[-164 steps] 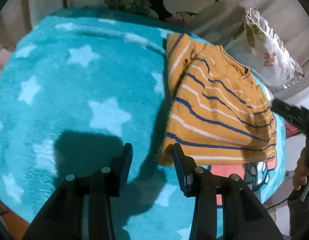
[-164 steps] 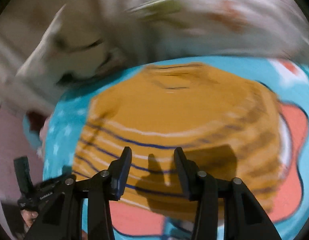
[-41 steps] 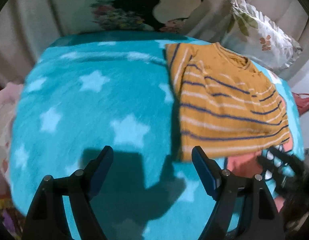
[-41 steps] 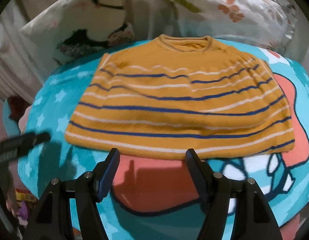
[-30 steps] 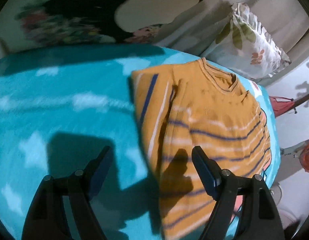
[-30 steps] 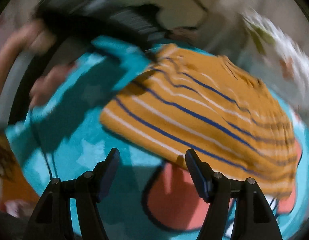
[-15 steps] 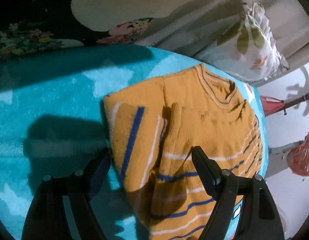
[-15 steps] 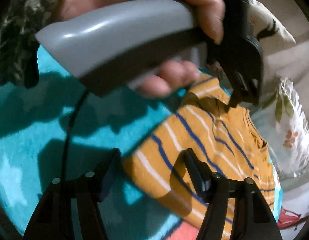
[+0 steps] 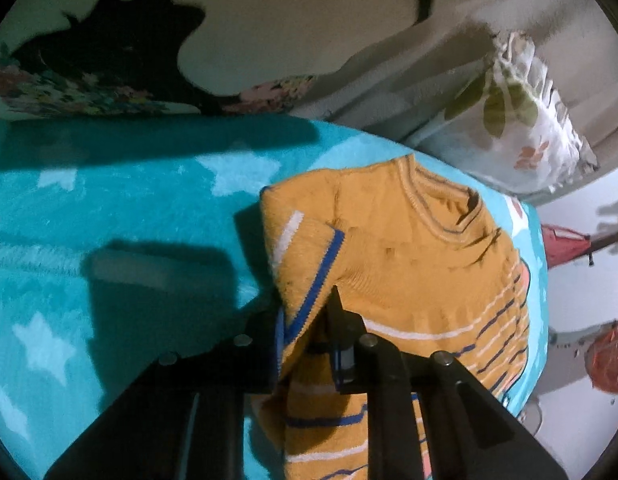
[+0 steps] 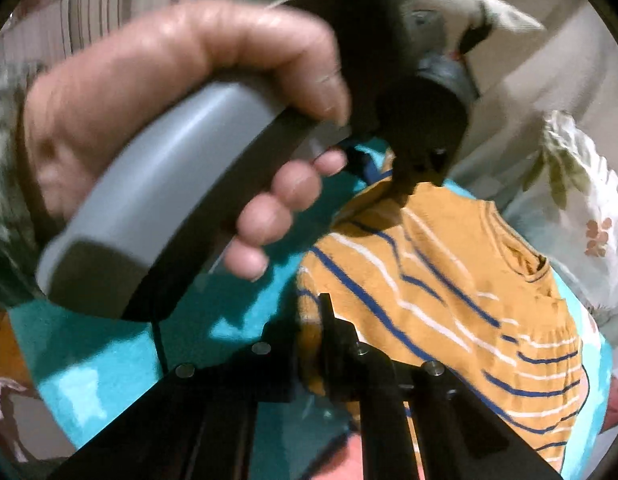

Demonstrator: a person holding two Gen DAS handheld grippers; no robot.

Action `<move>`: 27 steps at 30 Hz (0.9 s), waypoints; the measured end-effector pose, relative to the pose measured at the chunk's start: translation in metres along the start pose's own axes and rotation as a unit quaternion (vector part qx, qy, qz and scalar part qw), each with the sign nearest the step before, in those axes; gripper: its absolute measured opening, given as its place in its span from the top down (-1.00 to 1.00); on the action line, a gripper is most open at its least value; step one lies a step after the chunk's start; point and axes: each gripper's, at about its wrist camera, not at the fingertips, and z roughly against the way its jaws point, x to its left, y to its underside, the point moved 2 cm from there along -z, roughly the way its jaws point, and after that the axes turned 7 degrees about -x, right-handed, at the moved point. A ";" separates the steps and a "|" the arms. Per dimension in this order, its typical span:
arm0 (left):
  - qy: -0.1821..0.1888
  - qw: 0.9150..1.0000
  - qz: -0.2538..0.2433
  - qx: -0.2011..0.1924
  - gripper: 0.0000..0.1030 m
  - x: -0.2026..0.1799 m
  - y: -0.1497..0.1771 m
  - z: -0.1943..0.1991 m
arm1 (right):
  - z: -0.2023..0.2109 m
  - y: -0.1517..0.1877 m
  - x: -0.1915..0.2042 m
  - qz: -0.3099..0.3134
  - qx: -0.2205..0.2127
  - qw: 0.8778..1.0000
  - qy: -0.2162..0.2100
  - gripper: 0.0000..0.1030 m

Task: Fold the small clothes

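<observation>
An orange knit sweater (image 9: 421, 264) with blue and white stripes lies on a turquoise star blanket (image 9: 109, 216). My left gripper (image 9: 305, 320) is shut on the sweater's folded left edge near the shoulder and lifts it slightly. My right gripper (image 10: 313, 320) is shut on the sweater's (image 10: 449, 292) lower left edge. The left gripper's grey handle (image 10: 181, 184), held in a hand, fills the upper left of the right wrist view, with its head down on the sweater's far corner.
Floral pillows (image 9: 521, 120) lie behind the sweater against the wall. The blanket's right edge (image 9: 537, 280) drops off to the floor, where red objects (image 9: 565, 244) sit. A pillow also shows in the right wrist view (image 10: 581, 200).
Both grippers were open half a second ago. They have closed on the sweater's left edge, the left one near the shoulder and the right one near the hem. The edge now bunches up.
</observation>
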 end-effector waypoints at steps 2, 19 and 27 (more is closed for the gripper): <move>-0.001 1.000 0.007 -0.008 0.69 -0.013 -0.001 0.009 | 0.014 0.002 -0.015 -0.014 -0.011 1.000 -0.010 0.83; 0.055 0.994 -0.094 0.004 0.77 -0.299 0.017 -0.075 | 0.112 0.172 -0.294 -0.316 0.017 0.948 0.026 0.88; 0.027 0.993 -0.114 -0.034 0.05 -0.293 0.054 -0.029 | 0.124 0.201 -0.340 -0.361 0.021 0.932 -0.012 0.76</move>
